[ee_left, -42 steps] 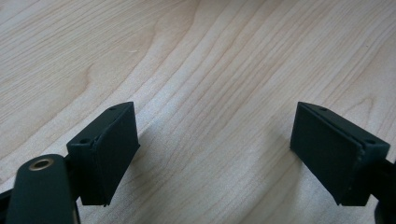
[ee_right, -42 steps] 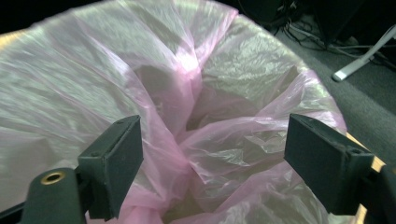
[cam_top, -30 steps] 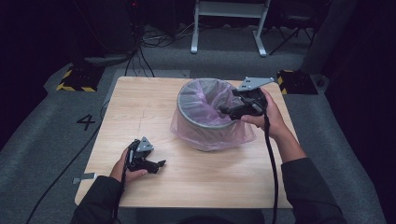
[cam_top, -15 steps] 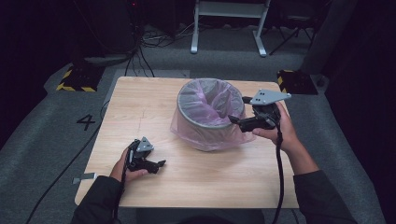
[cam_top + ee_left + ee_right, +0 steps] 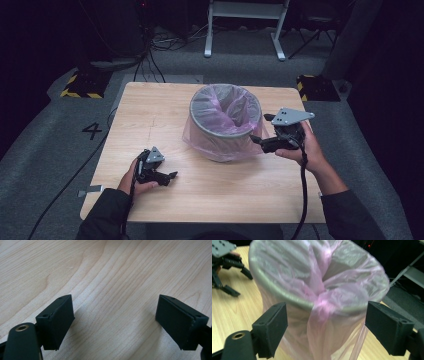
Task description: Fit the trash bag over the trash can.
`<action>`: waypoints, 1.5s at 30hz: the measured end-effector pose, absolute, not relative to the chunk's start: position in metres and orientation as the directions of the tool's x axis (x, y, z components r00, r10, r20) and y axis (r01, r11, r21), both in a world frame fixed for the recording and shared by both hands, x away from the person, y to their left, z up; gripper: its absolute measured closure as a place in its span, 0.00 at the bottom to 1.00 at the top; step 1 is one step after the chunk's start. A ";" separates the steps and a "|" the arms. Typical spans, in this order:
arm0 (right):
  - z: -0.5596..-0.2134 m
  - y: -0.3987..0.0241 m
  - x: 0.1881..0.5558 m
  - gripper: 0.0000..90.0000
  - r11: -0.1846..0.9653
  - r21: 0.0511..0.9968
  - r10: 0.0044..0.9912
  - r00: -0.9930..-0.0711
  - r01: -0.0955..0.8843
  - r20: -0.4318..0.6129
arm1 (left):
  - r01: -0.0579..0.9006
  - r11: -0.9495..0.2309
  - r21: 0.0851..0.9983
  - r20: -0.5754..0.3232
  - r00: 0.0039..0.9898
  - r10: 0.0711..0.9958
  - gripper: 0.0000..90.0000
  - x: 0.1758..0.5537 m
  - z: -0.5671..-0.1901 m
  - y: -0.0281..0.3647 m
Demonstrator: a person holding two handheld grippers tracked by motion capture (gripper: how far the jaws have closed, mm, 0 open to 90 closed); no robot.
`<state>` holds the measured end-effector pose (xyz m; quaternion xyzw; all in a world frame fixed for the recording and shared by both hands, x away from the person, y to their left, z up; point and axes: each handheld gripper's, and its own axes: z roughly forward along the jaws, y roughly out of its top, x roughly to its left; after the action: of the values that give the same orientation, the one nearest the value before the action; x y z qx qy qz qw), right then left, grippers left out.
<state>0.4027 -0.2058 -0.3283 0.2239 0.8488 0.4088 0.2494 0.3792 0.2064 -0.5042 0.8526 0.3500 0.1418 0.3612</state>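
Observation:
A grey round bin [image 5: 216,131] lined with a thin pink bag [image 5: 235,107] stands in the middle of the wooden table [image 5: 150,110]. My right gripper [image 5: 261,130] is at the bin's right side, level with its rim, pointing left at it, open. In the right gripper view the bin [image 5: 287,295] looms close and a gathered fold of the bag [image 5: 322,305] hangs between the wide pads [image 5: 272,327] without touching them. My left gripper [image 5: 169,177] rests low on the table near the front left, open. Bare wood lies between the pads of my left gripper [image 5: 115,322].
The other hand's gripper [image 5: 224,257] lies on the table at the top left of the right gripper view. On the floor beyond the table are black-and-yellow blocks [image 5: 80,85], loose cables [image 5: 150,55] and a white stand's legs [image 5: 245,30].
My right gripper has drawn back from over the bin's rim, moving right, toward the table's near side and slightly down. The left gripper has stayed put.

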 end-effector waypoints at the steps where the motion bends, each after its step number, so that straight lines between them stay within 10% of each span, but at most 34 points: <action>1: -0.330 -0.206 0.402 0.21 0.569 0.802 0.585 -0.774 0.180 -0.242 | 0.495 -0.494 0.715 -0.011 0.715 0.700 0.17 0.379 -0.504 0.206; 45: -0.430 -0.228 0.391 0.20 0.773 0.565 0.541 -0.765 0.288 -0.349 | 0.495 -0.493 0.716 -0.010 0.713 0.701 0.17 0.379 -0.504 0.206</action>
<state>0.3910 -0.2277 -0.4297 0.2286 0.9064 0.2474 0.2550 0.3791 0.2062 -0.5042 0.8520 0.3510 0.1431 0.3612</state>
